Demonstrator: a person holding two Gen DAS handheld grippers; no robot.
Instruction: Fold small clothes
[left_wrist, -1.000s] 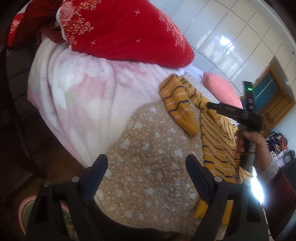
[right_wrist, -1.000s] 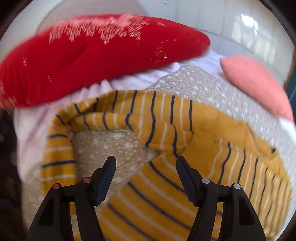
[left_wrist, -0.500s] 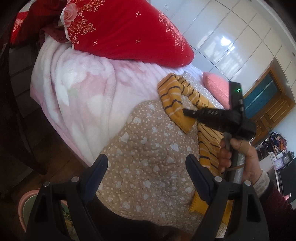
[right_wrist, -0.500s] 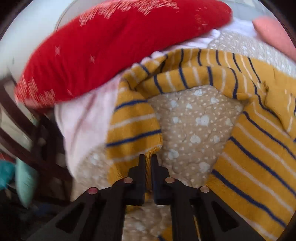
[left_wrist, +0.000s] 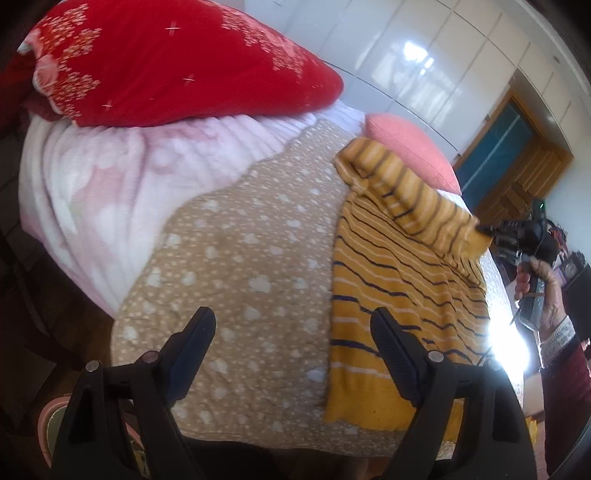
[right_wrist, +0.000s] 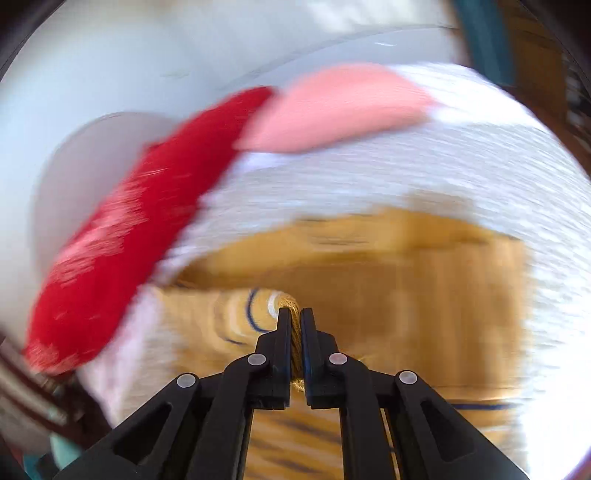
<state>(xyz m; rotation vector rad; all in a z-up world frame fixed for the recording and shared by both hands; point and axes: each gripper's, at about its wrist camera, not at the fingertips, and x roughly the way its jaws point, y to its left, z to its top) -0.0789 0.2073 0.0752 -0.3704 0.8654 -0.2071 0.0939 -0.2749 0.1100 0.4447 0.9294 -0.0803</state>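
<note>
The right tongs (right_wrist: 294, 321), clamped on the sweater (left_wrist: 399, 280) sleeve (left_wrist: 417, 199), are folding it across; the left tongs (left_wrist: 291, 332) are waiting apart; most folding is remaining.

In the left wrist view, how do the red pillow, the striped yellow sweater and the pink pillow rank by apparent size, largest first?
1. red pillow
2. striped yellow sweater, close to the red pillow in apparent size; it lies nearer the camera, so this order is unsure
3. pink pillow, clearly smallest, though farthest away
</note>
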